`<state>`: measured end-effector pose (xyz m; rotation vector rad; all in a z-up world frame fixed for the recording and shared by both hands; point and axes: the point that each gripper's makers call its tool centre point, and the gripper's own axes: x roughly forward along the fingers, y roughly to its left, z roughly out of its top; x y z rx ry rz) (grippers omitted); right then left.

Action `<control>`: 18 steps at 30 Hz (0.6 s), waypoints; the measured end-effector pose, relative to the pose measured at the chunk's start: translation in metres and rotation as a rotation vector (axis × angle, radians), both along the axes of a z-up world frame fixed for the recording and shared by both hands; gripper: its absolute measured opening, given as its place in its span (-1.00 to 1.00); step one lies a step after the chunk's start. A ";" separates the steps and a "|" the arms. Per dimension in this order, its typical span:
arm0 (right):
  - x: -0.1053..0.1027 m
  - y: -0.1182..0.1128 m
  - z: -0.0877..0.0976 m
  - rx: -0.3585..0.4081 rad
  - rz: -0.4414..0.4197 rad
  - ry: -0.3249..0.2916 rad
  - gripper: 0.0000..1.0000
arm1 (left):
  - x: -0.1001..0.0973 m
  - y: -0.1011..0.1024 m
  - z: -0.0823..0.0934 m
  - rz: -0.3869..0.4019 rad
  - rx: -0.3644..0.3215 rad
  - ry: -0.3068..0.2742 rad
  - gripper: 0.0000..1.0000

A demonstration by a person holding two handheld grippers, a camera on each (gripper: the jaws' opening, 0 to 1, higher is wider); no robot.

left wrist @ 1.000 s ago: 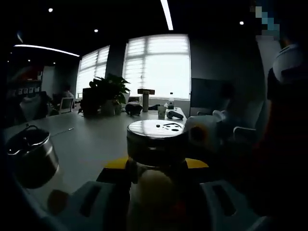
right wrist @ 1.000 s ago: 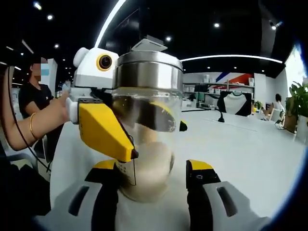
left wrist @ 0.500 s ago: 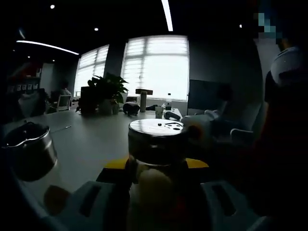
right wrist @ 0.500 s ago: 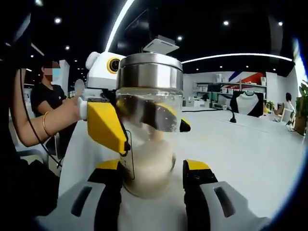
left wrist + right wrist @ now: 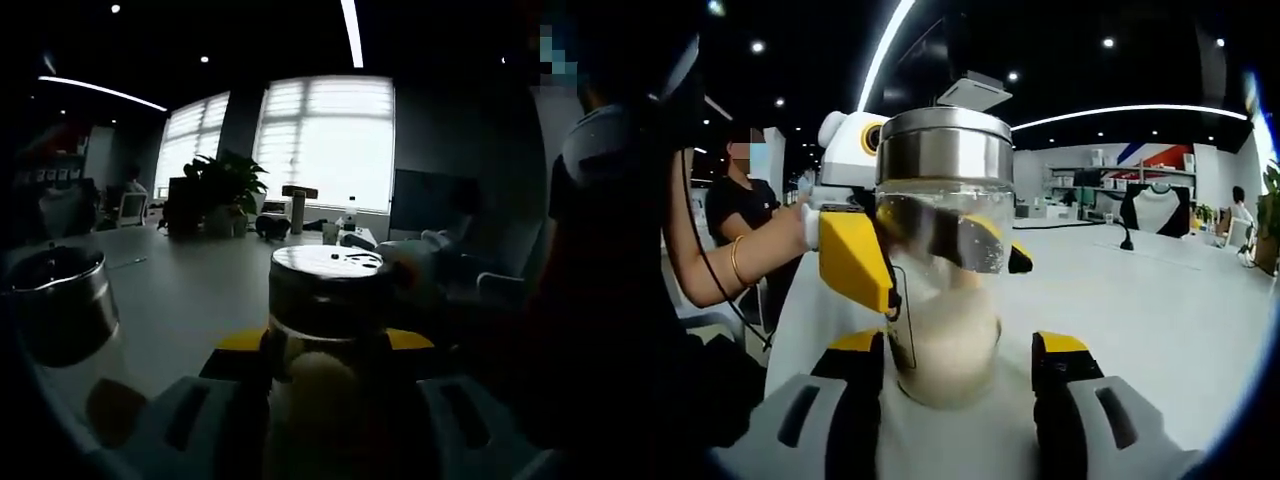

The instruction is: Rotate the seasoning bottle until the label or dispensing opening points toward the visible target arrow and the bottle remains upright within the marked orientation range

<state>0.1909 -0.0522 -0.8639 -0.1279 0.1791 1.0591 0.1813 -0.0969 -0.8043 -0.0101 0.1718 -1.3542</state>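
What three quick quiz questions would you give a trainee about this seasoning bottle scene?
1. True or false: the seasoning bottle lies on its side.
2. Which gripper clamps the bottle? A) left gripper B) right gripper C) neither
3. Short answer: what fills the lower part of the bottle?

Key:
1. False, it stands upright.
2. A; the right gripper's jaws stand open around its base.
3. Pale powder.
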 end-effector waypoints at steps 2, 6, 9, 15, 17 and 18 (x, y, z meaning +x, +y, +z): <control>-0.001 0.000 0.000 0.000 0.010 0.000 0.22 | 0.000 0.000 0.000 -0.001 0.001 0.001 -0.11; -0.004 0.002 0.000 -0.001 0.042 0.000 0.25 | 0.000 0.000 -0.001 0.003 0.000 0.004 -0.11; -0.005 0.003 0.000 -0.001 0.054 0.000 0.26 | 0.000 0.000 -0.001 0.002 -0.001 0.005 -0.11; -0.007 0.004 0.000 0.003 0.100 0.000 0.23 | 0.000 0.001 -0.001 0.001 -0.002 0.006 -0.11; -0.007 0.004 0.000 0.007 0.115 -0.002 0.20 | 0.000 0.001 -0.001 0.000 -0.002 0.008 -0.11; -0.007 0.004 0.000 0.007 0.120 -0.002 0.16 | -0.001 0.001 -0.001 0.000 -0.001 0.007 -0.11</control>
